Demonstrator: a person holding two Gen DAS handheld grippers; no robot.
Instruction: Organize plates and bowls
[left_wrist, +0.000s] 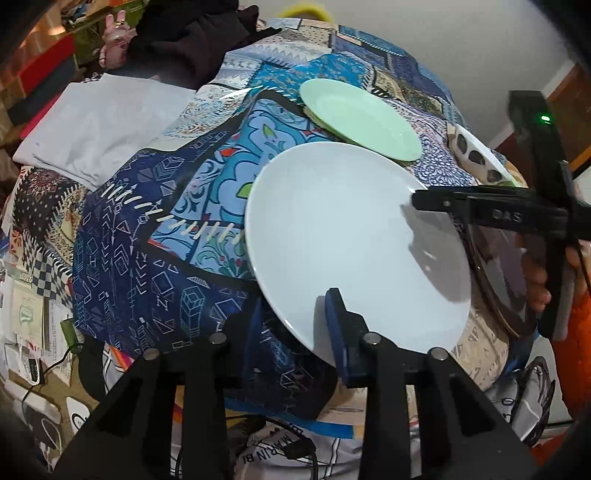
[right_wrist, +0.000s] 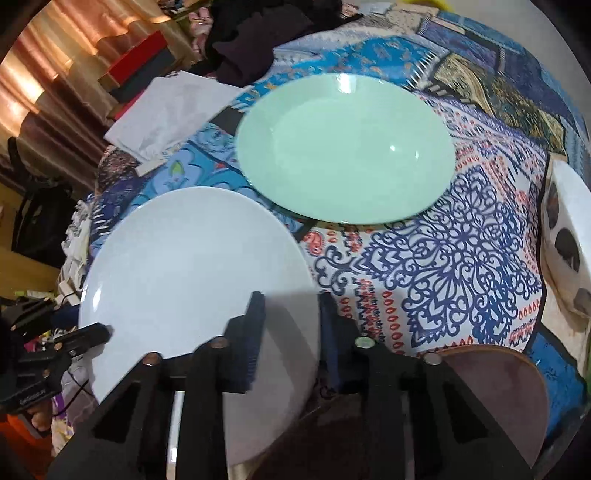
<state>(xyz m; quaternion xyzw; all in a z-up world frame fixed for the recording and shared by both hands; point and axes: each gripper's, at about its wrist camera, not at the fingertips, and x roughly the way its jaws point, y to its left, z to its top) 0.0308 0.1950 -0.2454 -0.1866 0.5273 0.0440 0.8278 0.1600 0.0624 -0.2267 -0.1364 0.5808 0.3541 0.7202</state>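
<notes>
A white plate (left_wrist: 351, 240) is held above the patterned tablecloth (left_wrist: 147, 258). My left gripper (left_wrist: 295, 325) is shut on its near rim, one blue pad (left_wrist: 338, 325) on top. My right gripper (right_wrist: 291, 325) is shut on its right rim (right_wrist: 207, 280), one finger (right_wrist: 255, 332) above the plate and one below; it shows from the side in the left wrist view (left_wrist: 436, 201). A green plate (right_wrist: 343, 147) lies flat on the cloth beyond, also in the left wrist view (left_wrist: 358, 118). A white bowl with dark spots (right_wrist: 565, 240) stands at the right.
A brown plate (right_wrist: 498, 398) lies under my right gripper at the table's near edge. A folded white cloth (left_wrist: 103, 129) and dark clothing (left_wrist: 192, 33) lie at the far left. Papers and cables (left_wrist: 29, 332) lie below the table edge.
</notes>
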